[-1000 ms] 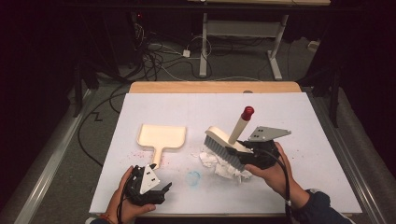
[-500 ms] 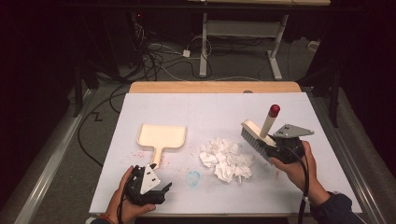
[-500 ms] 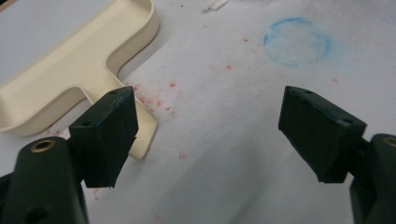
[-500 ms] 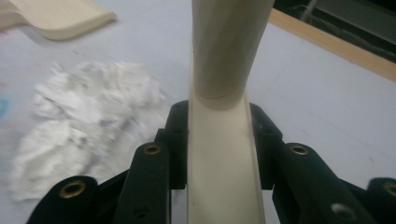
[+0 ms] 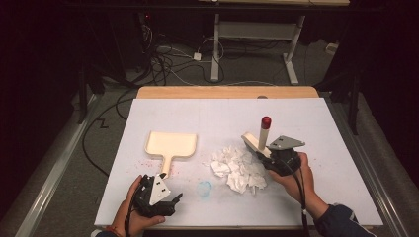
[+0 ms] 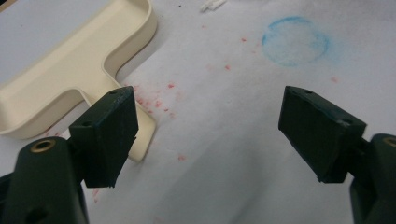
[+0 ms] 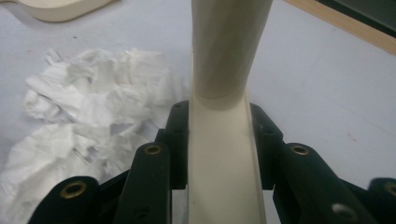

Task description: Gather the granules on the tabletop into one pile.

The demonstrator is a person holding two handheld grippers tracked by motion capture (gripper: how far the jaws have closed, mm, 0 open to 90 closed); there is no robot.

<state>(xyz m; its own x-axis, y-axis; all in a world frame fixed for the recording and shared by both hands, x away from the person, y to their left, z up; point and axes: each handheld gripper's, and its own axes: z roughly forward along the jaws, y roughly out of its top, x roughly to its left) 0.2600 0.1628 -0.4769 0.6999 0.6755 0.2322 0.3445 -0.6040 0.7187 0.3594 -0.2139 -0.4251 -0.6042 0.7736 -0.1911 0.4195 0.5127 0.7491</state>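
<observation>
Brush in right tongs beside crumpled paper

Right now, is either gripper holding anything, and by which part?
The right gripper holds the brush, its fingers clamped on the cream handle just below the thicker grip. The left gripper is open and holds nothing.

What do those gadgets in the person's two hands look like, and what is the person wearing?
Both are black handheld tools. The left gripper ends in two blocky black jaws with brass-ringed holes and carries a pale three-cornered plate on top. The right gripper has a grey plate and a black cable trailing back along the arm. The right sleeve is dark blue; the left wrist wears a reddish band.
</observation>
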